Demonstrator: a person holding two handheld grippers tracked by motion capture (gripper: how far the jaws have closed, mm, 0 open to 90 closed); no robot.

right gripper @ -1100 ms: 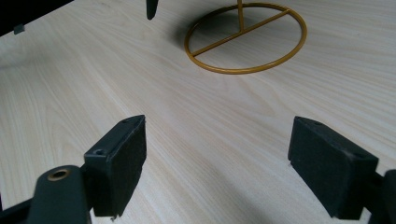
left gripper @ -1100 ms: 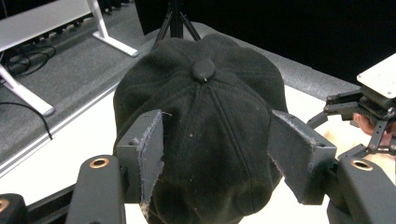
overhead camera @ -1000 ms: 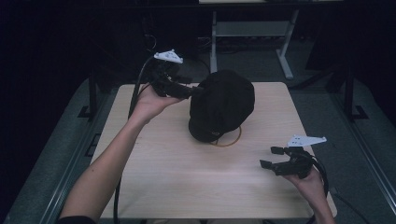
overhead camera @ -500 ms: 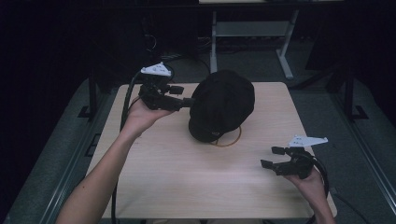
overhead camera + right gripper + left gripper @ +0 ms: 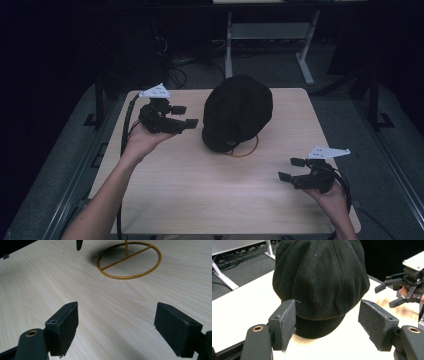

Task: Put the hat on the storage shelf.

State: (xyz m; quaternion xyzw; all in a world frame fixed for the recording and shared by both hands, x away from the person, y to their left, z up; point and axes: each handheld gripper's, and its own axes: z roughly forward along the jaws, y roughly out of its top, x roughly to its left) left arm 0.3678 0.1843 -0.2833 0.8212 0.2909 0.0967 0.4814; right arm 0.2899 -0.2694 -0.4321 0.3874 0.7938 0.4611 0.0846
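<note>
One black cap [image 5: 238, 112] on one gold wire stand [image 5: 129, 260]. Two grippers: left gripper [image 5: 186, 116] wide, right gripper [image 5: 291, 169] wide.

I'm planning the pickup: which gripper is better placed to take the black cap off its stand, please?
Probably the left gripper: it is open, level with the black cap and aimed at it. The right gripper sits low near the table's front edge.

High view sits above the near edge, looking forward and down over the whole tabletop [image 5: 190, 190]. Left gripper view looks close along its jaws at the black cap [image 5: 319, 282]. Right gripper view skims low over the wood toward the gold ring stand [image 5: 128, 261], which the high view shares.
</note>
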